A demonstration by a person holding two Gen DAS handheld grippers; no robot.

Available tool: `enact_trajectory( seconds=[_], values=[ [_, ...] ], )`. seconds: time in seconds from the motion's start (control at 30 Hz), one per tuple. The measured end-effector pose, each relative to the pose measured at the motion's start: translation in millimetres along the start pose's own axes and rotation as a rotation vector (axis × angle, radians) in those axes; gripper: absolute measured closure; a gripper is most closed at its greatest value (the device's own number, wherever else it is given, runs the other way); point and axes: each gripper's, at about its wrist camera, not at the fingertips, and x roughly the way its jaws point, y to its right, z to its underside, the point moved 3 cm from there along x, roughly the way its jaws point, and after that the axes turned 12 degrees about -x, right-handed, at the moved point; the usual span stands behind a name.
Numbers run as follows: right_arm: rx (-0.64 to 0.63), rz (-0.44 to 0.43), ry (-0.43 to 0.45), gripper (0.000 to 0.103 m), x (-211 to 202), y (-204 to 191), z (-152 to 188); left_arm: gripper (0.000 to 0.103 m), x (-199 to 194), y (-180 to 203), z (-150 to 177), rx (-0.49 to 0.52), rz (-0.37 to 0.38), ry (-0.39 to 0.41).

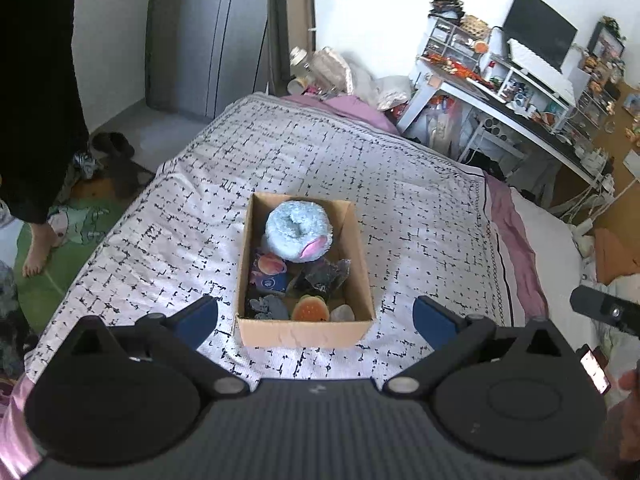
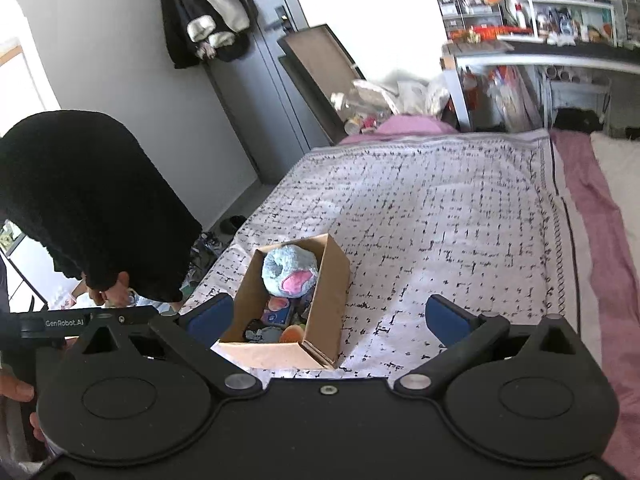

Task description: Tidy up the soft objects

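A cardboard box [image 1: 304,334] sits on the patterned bedspread [image 1: 360,168]. It holds a light blue plush with a pink patch [image 1: 298,234], a dark grey plush [image 1: 322,278], an orange round toy [image 1: 310,310] and several smaller soft items. My left gripper [image 1: 316,316] is open and empty, held above the box's near end. In the right wrist view the box [image 2: 326,300] lies at lower left with the blue plush [image 2: 290,270] on top. My right gripper [image 2: 328,318] is open and empty, above the box's right wall.
A desk with shelves and a monitor [image 1: 540,32] stands right of the bed. Pink bedding [image 2: 600,220] lies along the bed's right side. A grey door [image 1: 208,32] and floor clutter [image 1: 80,200] are to the left. The person's black sleeve [image 2: 80,200] hangs at left.
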Motion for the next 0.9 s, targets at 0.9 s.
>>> enact_trajectory(
  seconds=[0.9],
  values=[
    [-0.119, 0.031, 0.026, 0.0, -62.7, 1.6, 27.3, 0.0, -55.6, 37.0, 54.9, 0.118, -0.017, 0.117]
  ],
)
